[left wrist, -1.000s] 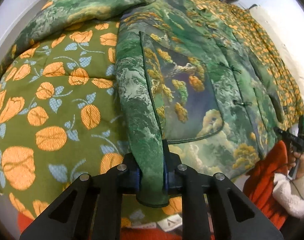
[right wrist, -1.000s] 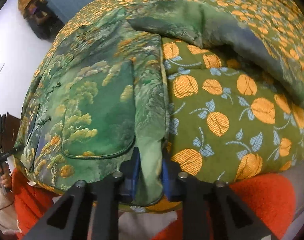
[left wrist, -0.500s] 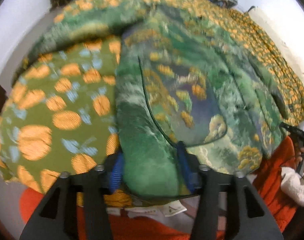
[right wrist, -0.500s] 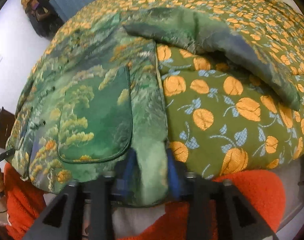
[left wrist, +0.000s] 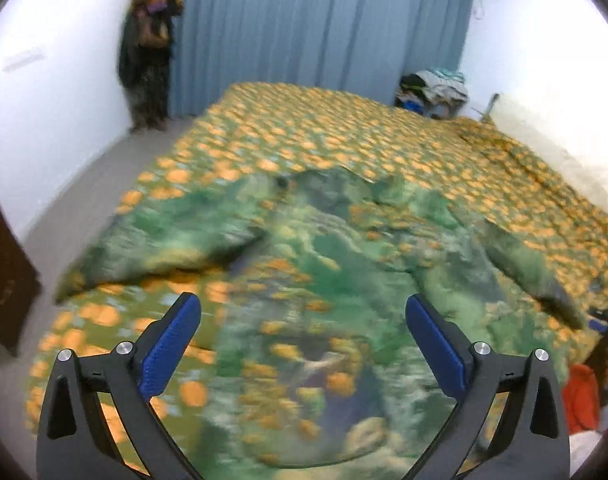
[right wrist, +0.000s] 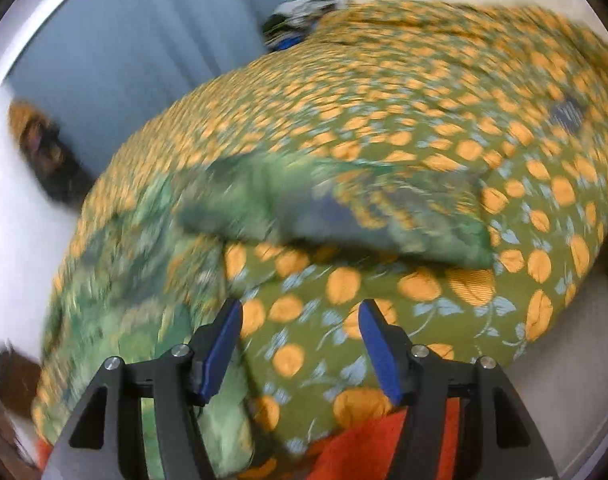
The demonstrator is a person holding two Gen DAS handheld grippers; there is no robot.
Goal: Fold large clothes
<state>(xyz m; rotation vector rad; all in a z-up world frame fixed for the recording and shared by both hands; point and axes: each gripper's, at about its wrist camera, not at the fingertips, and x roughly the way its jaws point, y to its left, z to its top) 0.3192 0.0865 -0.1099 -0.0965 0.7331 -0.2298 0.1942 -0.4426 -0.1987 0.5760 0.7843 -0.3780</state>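
Observation:
A large green padded jacket (left wrist: 324, 280) with a landscape print lies spread on the bed, sleeves out to both sides. My left gripper (left wrist: 304, 344) is open and empty, raised above the jacket's lower front. In the right wrist view the jacket (right wrist: 115, 300) lies at the left, with one sleeve (right wrist: 344, 208) stretched out to the right. My right gripper (right wrist: 299, 344) is open and empty, just to the right of the jacket's hem, over the bedspread. Both views are motion-blurred.
The bed is covered by an olive bedspread (left wrist: 344, 136) with orange fruit print. Blue curtains (left wrist: 304, 32) hang behind. A clothes pile (left wrist: 432, 88) sits at the far corner. Dark furniture (left wrist: 3, 272) stands at the left. Orange fabric (right wrist: 364, 448) lies at the near bed edge.
Both grippers opened and let go of the jacket's hem, then lifted and tilted up, so the views now take in the room. The jacket lies on the bed.

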